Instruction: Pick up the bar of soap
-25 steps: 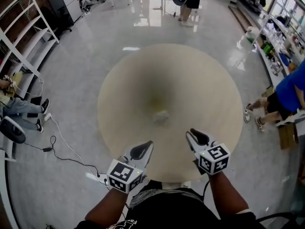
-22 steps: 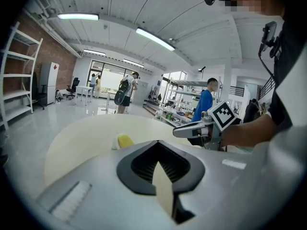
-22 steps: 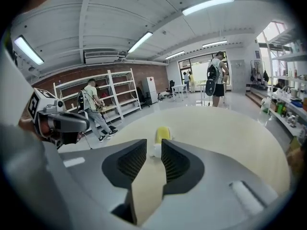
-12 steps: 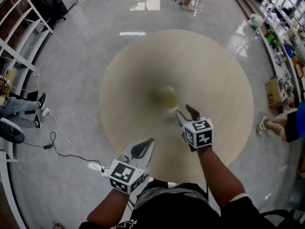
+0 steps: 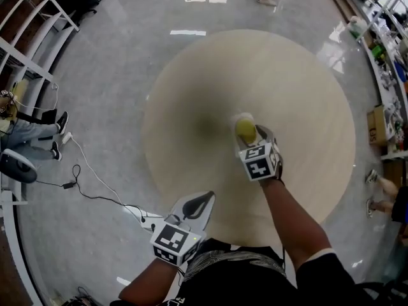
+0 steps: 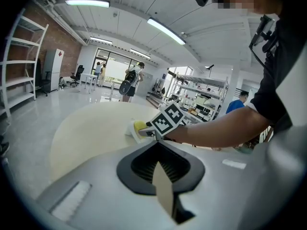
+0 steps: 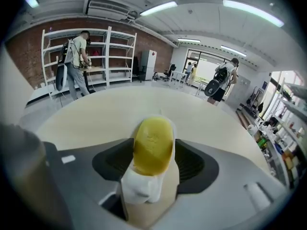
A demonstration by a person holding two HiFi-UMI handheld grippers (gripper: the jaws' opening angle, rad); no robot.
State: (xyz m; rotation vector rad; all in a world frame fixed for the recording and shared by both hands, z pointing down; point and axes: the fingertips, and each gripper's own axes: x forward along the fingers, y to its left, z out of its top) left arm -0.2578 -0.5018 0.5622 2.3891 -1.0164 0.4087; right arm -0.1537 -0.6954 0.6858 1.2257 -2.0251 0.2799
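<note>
Between the jaws of the right tool the bar of soap is held, both pads pressed against its sides, near the middle of the tabletop. Half a second ago that tool was just short of it. The soap is seen as a yellow oval on a white wrapper. The left tool is kept closed, empty, at the near edge.

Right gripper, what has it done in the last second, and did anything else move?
The right gripper moved forward from the near edge of the table to its middle and closed on the bar of soap. Whether the soap is lifted cannot be told. The left gripper stayed at the near edge, holding nothing.
</note>
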